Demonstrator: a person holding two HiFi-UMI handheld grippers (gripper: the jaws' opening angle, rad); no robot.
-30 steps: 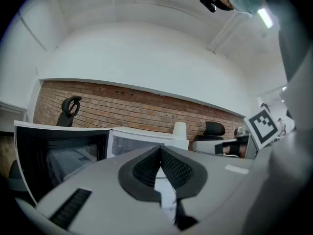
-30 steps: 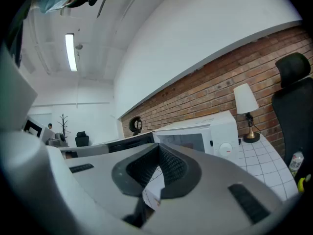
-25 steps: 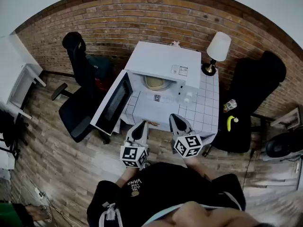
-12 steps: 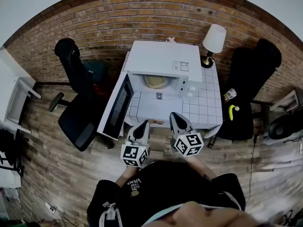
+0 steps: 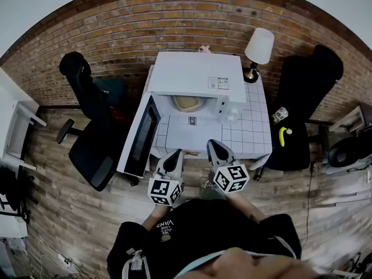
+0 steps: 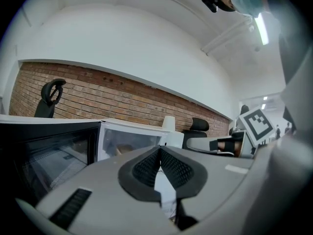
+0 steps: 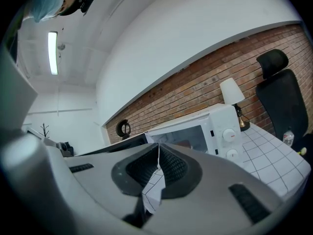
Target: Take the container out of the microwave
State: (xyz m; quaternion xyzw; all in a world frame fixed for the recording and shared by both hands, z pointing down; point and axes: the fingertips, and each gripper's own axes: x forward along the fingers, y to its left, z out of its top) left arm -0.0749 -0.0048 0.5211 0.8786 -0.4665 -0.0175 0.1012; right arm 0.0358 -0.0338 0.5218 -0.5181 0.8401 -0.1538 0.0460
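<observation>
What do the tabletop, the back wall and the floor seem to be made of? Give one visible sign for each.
Tabletop: probably white tile, going by the dark grid of joints.
Back wall: matte red-brown brick, in staggered courses with pale mortar lines.
Floor: wood or wood-look planks, long streaky boards; which, I cannot tell.

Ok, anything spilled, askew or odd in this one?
Nothing stands out. The microwave sits square on the table, door open, container inside; the lamp stands upright. No spill shows.
</observation>
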